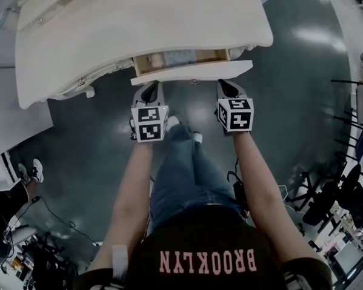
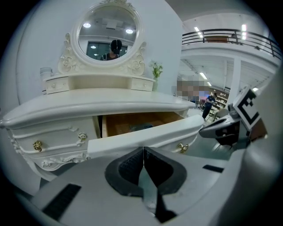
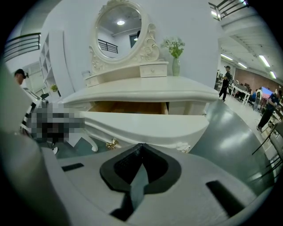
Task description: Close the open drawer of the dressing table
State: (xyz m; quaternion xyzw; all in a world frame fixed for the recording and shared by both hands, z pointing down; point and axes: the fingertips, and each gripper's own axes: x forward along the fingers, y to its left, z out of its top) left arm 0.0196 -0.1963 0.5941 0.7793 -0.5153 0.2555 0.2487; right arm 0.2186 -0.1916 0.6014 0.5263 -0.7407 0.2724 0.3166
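The drawer point(image 1: 191, 72) of the dressing table stands partly pulled out from under the counter point(image 1: 139, 34), with its wooden inside open to view above the white front panel. Everything below is placed relative to that front panel. Its long axis runs side to side, square across the line of both tongs, and the slot it must slide into lies straight beyond it, away from the person. The left tongs point(image 1: 149, 87) sit on the near side of the panel toward its left end, and the right tongs point(image 1: 227, 84) sit on the near side toward its right end. The two are about level with each other, so neither hand looks clearly nearer. Both point at the panel's face. In each gripper view the jaws are pressed together with nothing between them, and the panel fills the space just past the tips. Whether the tips already touch the panel or stop just short of it I cannot tell. A small gold knob point(image 2: 182, 147) hangs on the panel's face below its top edge, between the two tongs. Judging from this, the coming move is a straight, even push from both ends. If one side leads, a front this long could skew in its runners and bind.
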